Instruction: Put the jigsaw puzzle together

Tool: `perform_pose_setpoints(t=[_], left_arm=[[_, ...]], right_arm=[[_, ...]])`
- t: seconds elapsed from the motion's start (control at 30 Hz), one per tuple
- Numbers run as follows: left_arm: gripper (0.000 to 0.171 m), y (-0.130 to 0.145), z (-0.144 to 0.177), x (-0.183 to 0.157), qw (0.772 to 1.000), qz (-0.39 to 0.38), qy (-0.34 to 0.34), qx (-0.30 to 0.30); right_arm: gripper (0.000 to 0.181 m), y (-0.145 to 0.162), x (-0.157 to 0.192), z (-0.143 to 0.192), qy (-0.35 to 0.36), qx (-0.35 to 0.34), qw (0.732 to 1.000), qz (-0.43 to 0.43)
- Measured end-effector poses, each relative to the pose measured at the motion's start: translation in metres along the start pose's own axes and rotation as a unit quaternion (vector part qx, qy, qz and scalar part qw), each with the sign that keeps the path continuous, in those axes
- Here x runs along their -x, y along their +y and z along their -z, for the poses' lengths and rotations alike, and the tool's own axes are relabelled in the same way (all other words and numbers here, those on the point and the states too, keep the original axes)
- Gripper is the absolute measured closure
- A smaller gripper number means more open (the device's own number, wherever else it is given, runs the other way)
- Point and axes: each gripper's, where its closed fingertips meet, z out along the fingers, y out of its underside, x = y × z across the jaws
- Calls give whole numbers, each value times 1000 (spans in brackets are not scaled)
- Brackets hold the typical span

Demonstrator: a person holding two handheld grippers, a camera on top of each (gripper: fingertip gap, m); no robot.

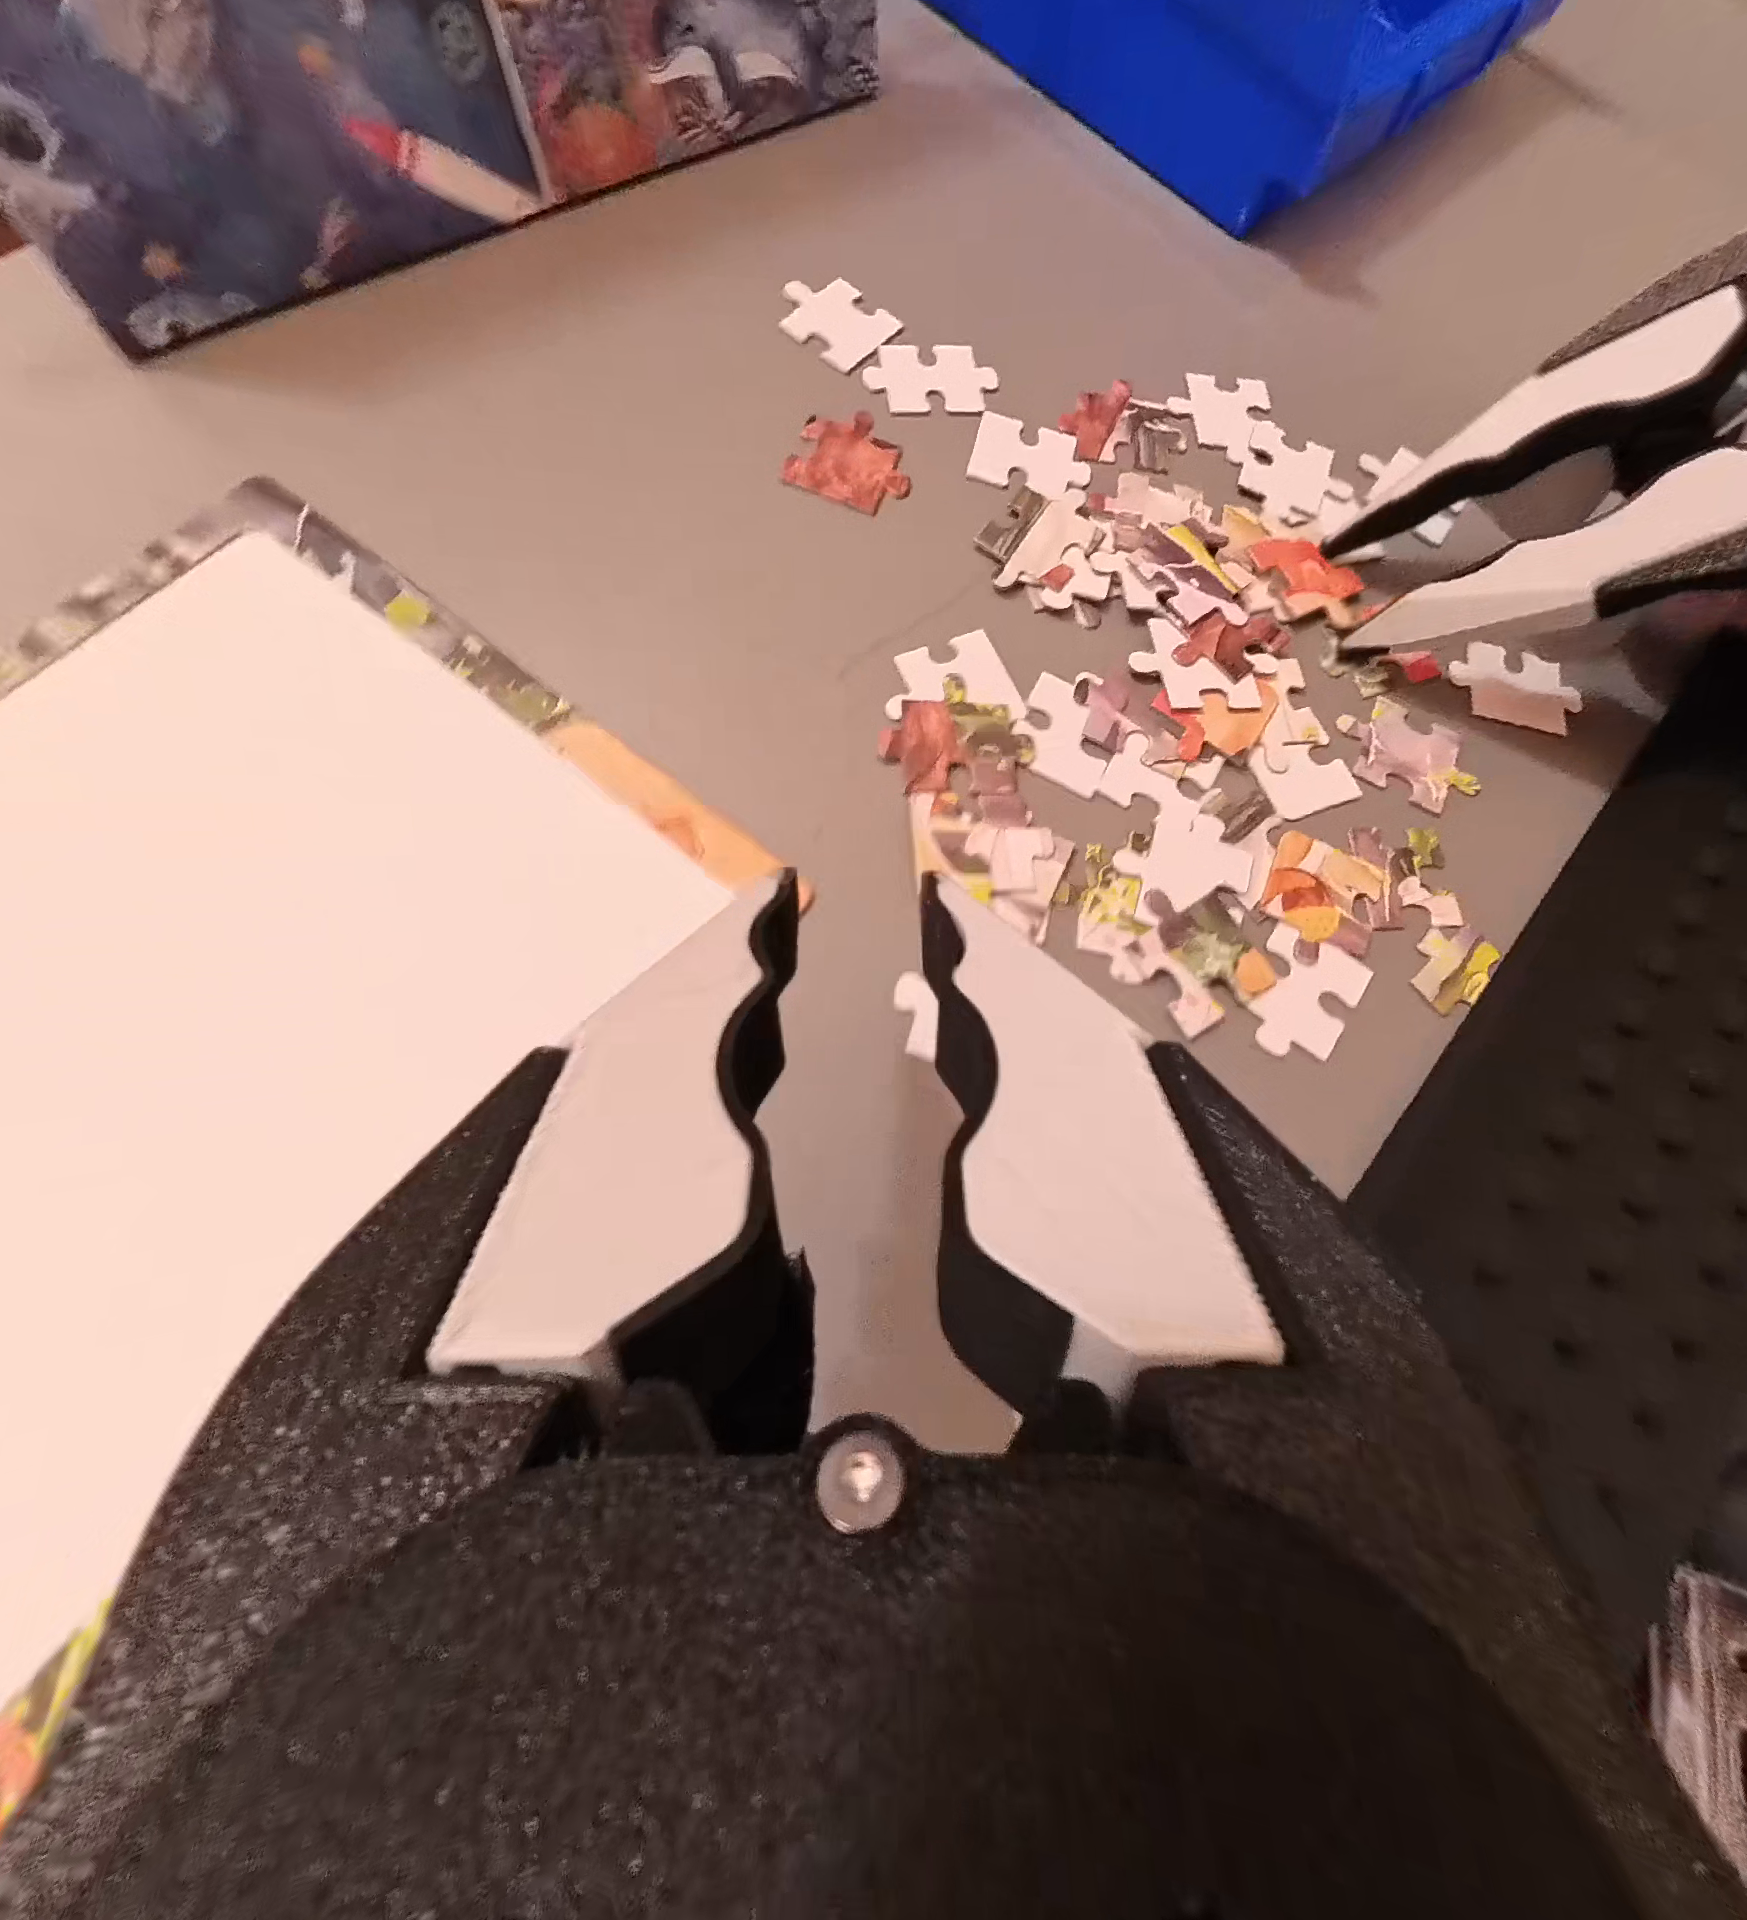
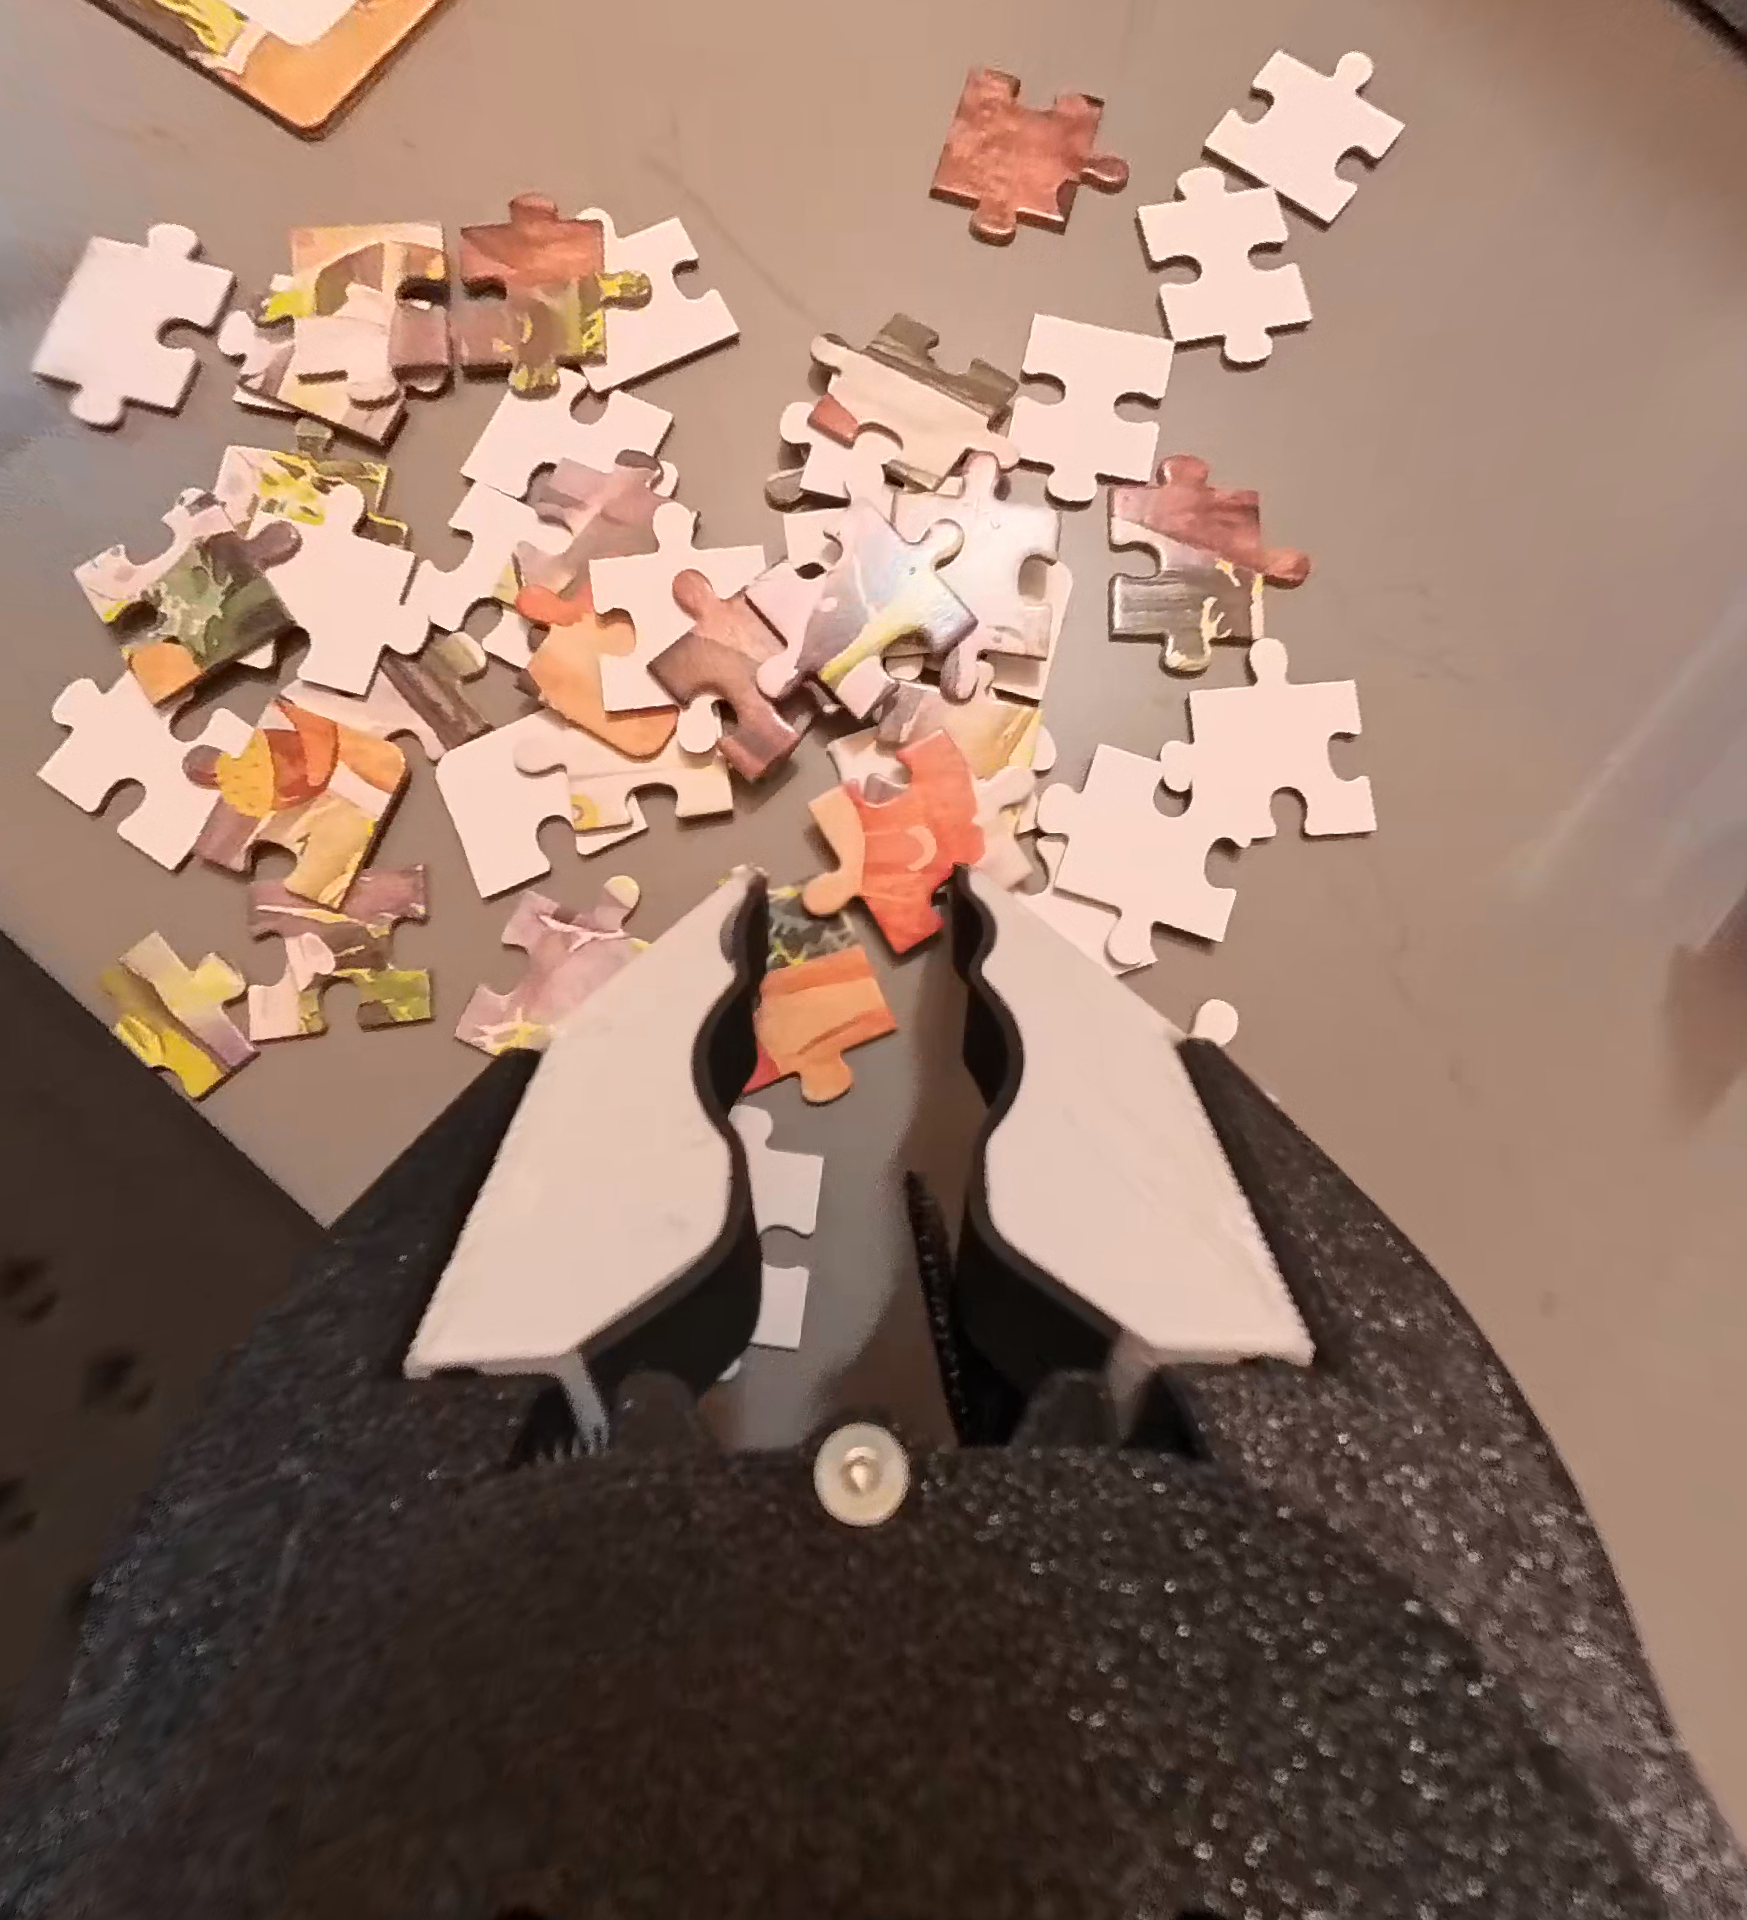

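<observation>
Landmark: loose pile of puzzle pieces (image 1: 1191,707) on the grey table (image 1: 588,540). Everything below is relative to it, going left to right.

Far left of the pile: puzzle tray (image 1: 256,914), white inside with a printed border, nothing visibly slotted into the white area. Its near corner sits just beside the left gripper (image 1: 858,883).

Left gripper: fingers spread, nothing between them, only bare table in the gap. It is left of the pile and close to its near edge. One white piece (image 1: 913,1013) pokes out from under the right finger; contact unclear.

Behind the pile, to its left: the puzzle box (image 1: 349,135), dark printed artwork, blurred. Behind the pile, to its right: a blue bin (image 1: 1264,94), partly out of frame.

The pile itself: a mix of face-up colour pieces and white backs, many overlapping. One reddish-brown piece (image 2: 1020,151) lies alone off the pile's far side, with a short run of white-back pieces (image 2: 1305,130) near it.

Right edge of the pile: right gripper (image 2: 858,888), fingers apart, tips down at the pieces. An orange-red piece (image 2: 900,831) lies just ahead of the tips, and an orange-striped piece (image 2: 817,1023) sits in the gap between the fingers. Probably not gripped, since the gap is wider than the piece, but the tip contact is hard to read in the left wrist view.

Right of the pile, beyond the table edge: a dark perforated surface (image 1: 1627,1143).
</observation>
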Motion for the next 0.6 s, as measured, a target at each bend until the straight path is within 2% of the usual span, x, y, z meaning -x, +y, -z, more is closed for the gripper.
perform_pose_setpoints(t=[0.17,0.27,0.47,0.5,0.53,0.6], left_arm=[[149,32,33,36,998,55,-33,-17],[149,45,56,58,995,87,-48,-32],[149,56,91,98,987,112,-99,-53],[149,57,97,105,986,113,-110,-58],[149,58,102,112,984,115,-121,-61],[149,61,110,128,981,120,-142,-62]], right_arm=[[138,-11,-8,5,24,-19,999,40],[130,-9,-10,-5,-7,4,999,45],[146,-9,-19,-6,-15,3,1000,23],[160,-10,-19,-3,-12,-1,1000,23],[166,-12,-21,2,-2,-4,1000,26],[167,-17,-24,12,17,-7,999,29]])
